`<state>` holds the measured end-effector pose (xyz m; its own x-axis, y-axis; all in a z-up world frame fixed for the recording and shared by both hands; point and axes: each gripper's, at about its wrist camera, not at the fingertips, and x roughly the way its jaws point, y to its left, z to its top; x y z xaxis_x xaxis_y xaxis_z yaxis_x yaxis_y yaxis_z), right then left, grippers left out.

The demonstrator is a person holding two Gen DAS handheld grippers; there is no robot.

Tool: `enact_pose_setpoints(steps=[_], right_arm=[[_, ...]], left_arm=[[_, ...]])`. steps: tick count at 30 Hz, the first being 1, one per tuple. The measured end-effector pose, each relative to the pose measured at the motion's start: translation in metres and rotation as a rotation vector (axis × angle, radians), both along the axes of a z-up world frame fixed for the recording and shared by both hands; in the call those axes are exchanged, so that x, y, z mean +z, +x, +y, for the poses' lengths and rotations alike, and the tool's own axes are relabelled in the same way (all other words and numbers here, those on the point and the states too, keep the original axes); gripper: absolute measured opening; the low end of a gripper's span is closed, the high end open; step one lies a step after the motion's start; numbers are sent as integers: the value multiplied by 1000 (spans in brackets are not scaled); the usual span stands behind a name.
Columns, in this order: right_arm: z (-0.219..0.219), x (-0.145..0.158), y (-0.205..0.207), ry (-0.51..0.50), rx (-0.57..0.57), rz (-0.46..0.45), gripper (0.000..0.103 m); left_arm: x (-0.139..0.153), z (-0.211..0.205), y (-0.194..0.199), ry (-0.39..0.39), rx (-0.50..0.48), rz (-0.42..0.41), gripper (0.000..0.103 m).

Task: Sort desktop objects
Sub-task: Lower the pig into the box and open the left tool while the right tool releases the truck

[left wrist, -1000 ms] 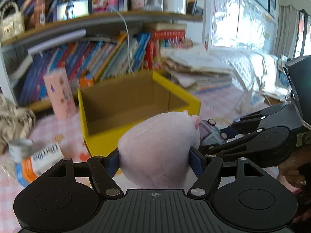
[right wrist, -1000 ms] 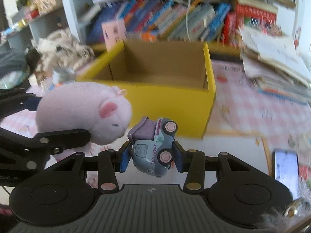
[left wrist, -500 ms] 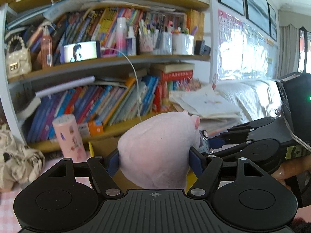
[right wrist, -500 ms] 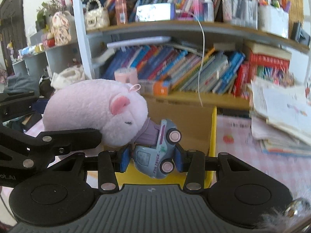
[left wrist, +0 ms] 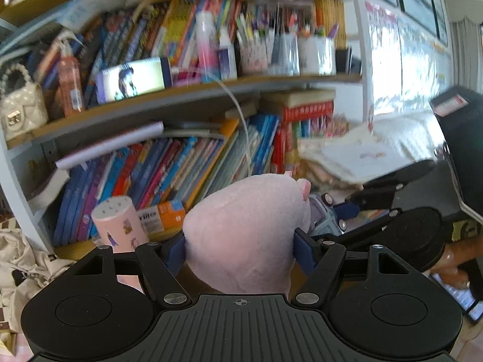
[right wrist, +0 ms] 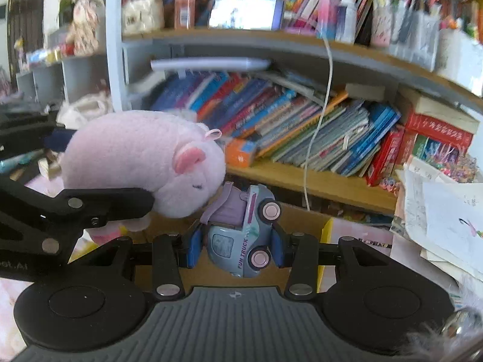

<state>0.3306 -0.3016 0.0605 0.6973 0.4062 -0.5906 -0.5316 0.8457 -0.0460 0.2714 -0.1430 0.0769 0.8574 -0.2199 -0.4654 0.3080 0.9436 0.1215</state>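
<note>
One pink plush pig (left wrist: 244, 235), one blue-grey toy truck (right wrist: 241, 238) marked FUN TRUCK, pink wheels. Left tongs (left wrist: 240, 250) clamp pig, right tongs (right wrist: 235, 249) clamp truck; both held up side by side, pig's snout touching truck. One yellow box (right wrist: 326, 241) below; crowded bookshelf (right wrist: 302, 178) behind

You're in a home study: a bookshelf (right wrist: 317, 178) crammed with children's books (left wrist: 169, 175), pen cups (left wrist: 317, 54), a white handbag (left wrist: 18, 111), stacked papers (right wrist: 440, 211)
</note>
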Motion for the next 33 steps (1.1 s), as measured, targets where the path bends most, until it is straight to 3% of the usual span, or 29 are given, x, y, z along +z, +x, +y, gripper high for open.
enact_pose_setpoints(steps=[8,16,33], right_arm=[[17,-47,37,-200,114,124,42],[32,-86,45,-355,225,221,42],[36,-93,50,-385,279,319,42]], left_arm=[[-40,-10,30,109,-32,126,72],[-71,-17,41,212,-86,217,72],[-92,-3,49,138,-35,355,73]])
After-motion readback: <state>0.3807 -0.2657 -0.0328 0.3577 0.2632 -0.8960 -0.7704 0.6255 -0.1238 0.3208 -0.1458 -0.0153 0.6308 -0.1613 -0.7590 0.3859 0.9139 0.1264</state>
